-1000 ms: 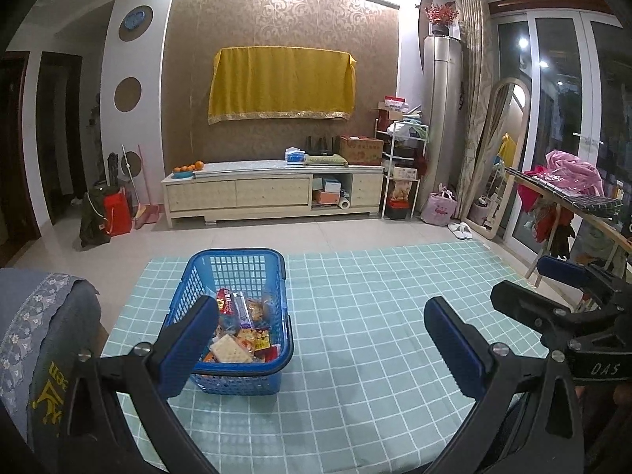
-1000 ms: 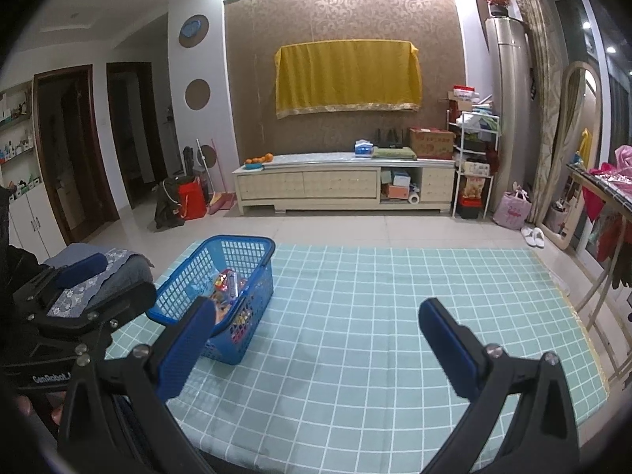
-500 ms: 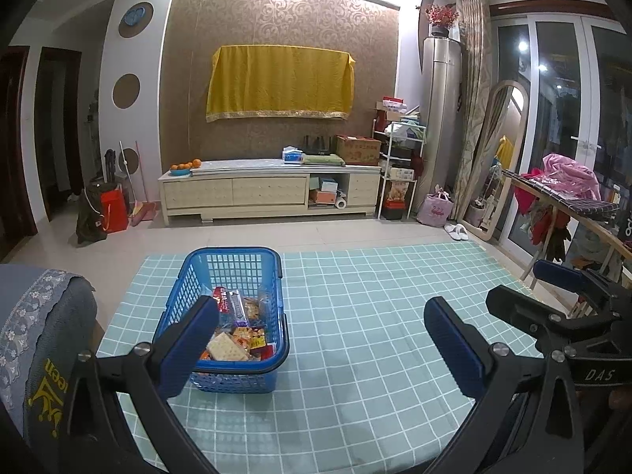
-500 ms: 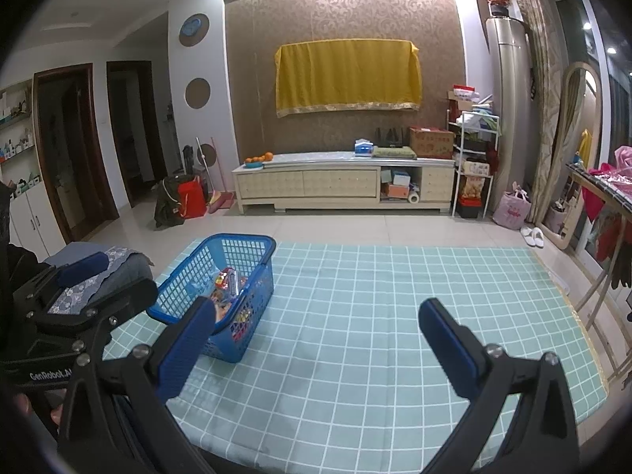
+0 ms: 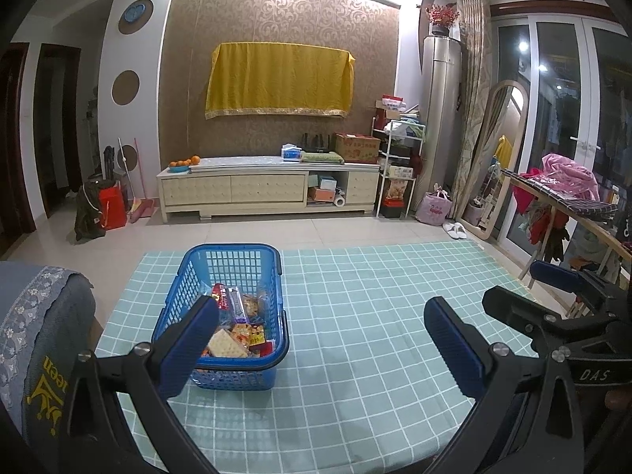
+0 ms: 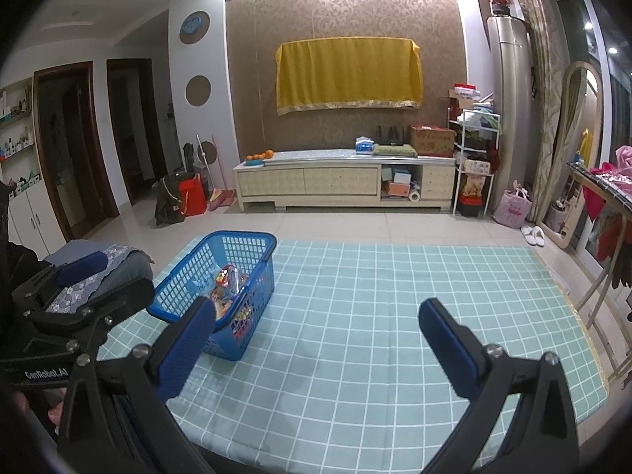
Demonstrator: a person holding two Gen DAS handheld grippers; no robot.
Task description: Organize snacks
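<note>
A blue plastic basket [image 5: 233, 264] full of snack packets [image 5: 237, 328] stands on the left part of a table with a teal checked cloth [image 5: 355, 335]. It also shows in the right wrist view [image 6: 237, 249]. My left gripper [image 5: 320, 316] is open and empty, held above the table's near edge, its left finger in front of the basket. My right gripper [image 6: 316, 316] is open and empty, to the right of the basket. Each gripper shows at the edge of the other's view.
A grey patterned cushion [image 5: 35, 316] sits at the table's left end. A folding rack with clothes [image 5: 565, 193] stands to the right. A TV cabinet [image 5: 268, 189] and shelves stand against the far wall.
The left wrist view has shifted slightly, so the basket sits a little more to the right and nearer centre. The right gripper has barely moved. Both grippers stay open.
</note>
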